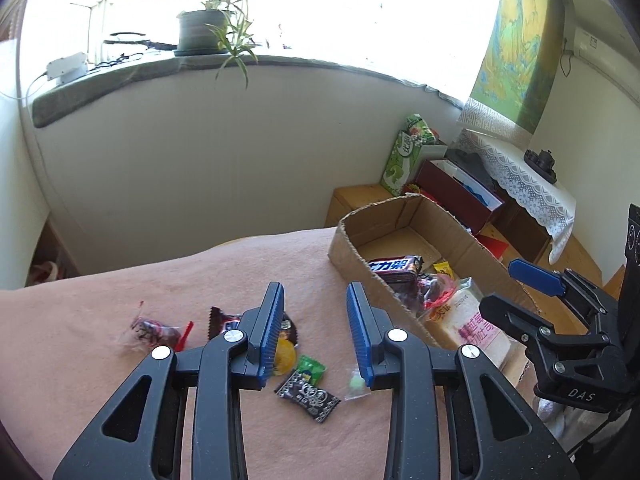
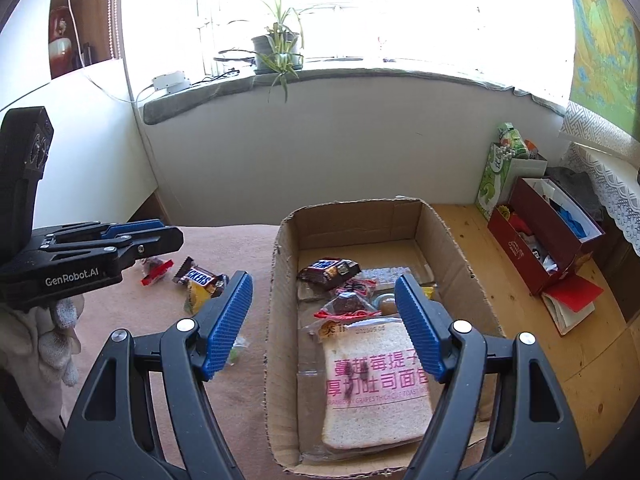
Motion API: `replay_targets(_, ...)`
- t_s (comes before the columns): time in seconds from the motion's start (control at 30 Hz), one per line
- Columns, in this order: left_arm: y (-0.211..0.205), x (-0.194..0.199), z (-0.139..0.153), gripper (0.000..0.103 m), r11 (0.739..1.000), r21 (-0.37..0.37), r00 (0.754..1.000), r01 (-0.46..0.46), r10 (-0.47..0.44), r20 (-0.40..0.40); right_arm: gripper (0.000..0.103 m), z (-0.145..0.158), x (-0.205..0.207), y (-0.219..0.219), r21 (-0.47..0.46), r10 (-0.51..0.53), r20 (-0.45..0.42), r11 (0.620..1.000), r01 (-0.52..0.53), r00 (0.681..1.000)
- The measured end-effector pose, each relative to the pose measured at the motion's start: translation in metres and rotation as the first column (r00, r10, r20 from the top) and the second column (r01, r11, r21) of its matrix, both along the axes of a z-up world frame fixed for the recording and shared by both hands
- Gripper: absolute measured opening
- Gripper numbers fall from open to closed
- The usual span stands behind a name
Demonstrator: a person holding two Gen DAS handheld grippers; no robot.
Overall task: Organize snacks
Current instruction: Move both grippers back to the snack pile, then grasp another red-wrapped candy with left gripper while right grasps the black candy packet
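I hold my right hand-held gripper (image 2: 324, 320) wide open and empty over the cardboard box (image 2: 280, 320), having nothing to drop; my left hand-held gripper (image 1: 316, 332), part-open and empty, hangs above the loose sweets (image 1: 308, 394).

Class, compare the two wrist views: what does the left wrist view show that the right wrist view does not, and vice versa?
Left only: the black patterned candy wrapper on the pink blanket.

Right only: the open red-covered notebook on the wooden floor.

Both: the brown cardboard box, the wrapped toast slice inside it, and the potted plant.
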State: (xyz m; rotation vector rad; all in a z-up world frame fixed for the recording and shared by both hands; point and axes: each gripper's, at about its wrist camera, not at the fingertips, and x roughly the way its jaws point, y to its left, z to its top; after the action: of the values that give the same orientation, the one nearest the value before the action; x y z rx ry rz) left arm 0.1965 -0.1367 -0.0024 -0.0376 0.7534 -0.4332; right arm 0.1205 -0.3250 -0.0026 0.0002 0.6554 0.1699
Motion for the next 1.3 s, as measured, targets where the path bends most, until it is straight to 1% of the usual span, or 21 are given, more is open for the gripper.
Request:
replay_targets(0.17, 0.038, -0.002, -0.006, 0.032, 0.997, -0.02, 0.997, -0.073, 0.073, -0.02, 0.076, -0.005, -0.005, 0.04, -0.024, 0.104, -0.041, 0.994, -0.105, 0.994)
replay_targets(0.37, 0.068, 0.002, -0.018, 0.032, 0.991, -0.029, 0.99, -0.131, 0.13, -0.049, 0.076, -0.024, -0.01, 0.092, -0.106, 0.201, -0.08, 0.972, -0.209, 0.976)
replay_targets(0.4, 0.072, 0.004, -0.02, 0.037, 0.99, -0.033, 0.989, -0.14, 0.138, -0.057, 0.076, -0.028, -0.01, 0.098, -0.11, 0.211, -0.088, 0.969, -0.22, 0.974)
replay_targets(0.43, 0.079, 0.006, -0.023, 0.044, 0.988, -0.039, 0.987, -0.153, 0.15, -0.065, 0.076, -0.032, -0.01, 0.103, -0.107, 0.219, -0.097, 0.968, -0.229, 0.971)
replay_targets(0.5, 0.089, 0.012, -0.029, 0.048, 0.983, -0.05, 0.981, -0.178, 0.174, -0.086, 0.076, -0.039, -0.007, 0.109, -0.092, 0.222, -0.114, 0.968, -0.233, 0.968)
replay_targets(0.57, 0.097, 0.02, -0.037, 0.048, 0.979, -0.057, 0.975, -0.197, 0.19, -0.115, 0.076, -0.046, -0.005, 0.114, -0.074, 0.23, -0.131, 0.968, -0.241, 0.964)
replay_targets(0.63, 0.102, 0.027, -0.046, 0.053, 0.975, -0.062, 0.969, -0.213, 0.203, -0.144, 0.076, -0.052, -0.002, 0.118, -0.077, 0.227, -0.144, 0.968, -0.24, 0.963)
replay_targets(0.8, 0.102, 0.042, -0.067, 0.055, 0.97, -0.068, 0.955, -0.232, 0.214, -0.204, 0.075, -0.065, 0.007, 0.121, -0.057, 0.218, -0.176, 0.971, -0.231, 0.96)
replay_targets(0.87, 0.101, 0.047, -0.075, 0.056, 0.969, -0.064, 0.951, -0.238, 0.219, -0.217, 0.07, -0.07, 0.01, 0.124, -0.061, 0.224, -0.191, 0.969, -0.239, 0.956)
replay_targets(0.93, 0.099, 0.05, -0.08, 0.059, 0.968, -0.05, 0.948, -0.245, 0.229, -0.223, 0.068, -0.075, 0.013, 0.128, -0.07, 0.23, -0.208, 0.966, -0.249, 0.951)
replay_targets(1.1, 0.095, 0.057, -0.09, 0.059, 0.967, -0.024, 0.94, -0.255, 0.241, -0.242, 0.065, -0.086, 0.024, 0.133, -0.09, 0.228, -0.242, 0.962, -0.256, 0.943)
replay_targets(1.23, 0.091, 0.057, -0.093, 0.059, 0.969, -0.011, 0.942, -0.248, 0.239, -0.235, 0.058, -0.097, 0.035, 0.137, -0.096, 0.227, -0.275, 0.96, -0.262, 0.934)
replay_targets(1.3, 0.091, 0.055, -0.092, 0.059, 0.97, -0.007, 0.945, -0.243, 0.235, -0.227, 0.056, -0.102, 0.04, 0.138, -0.1, 0.227, -0.287, 0.959, -0.265, 0.931)
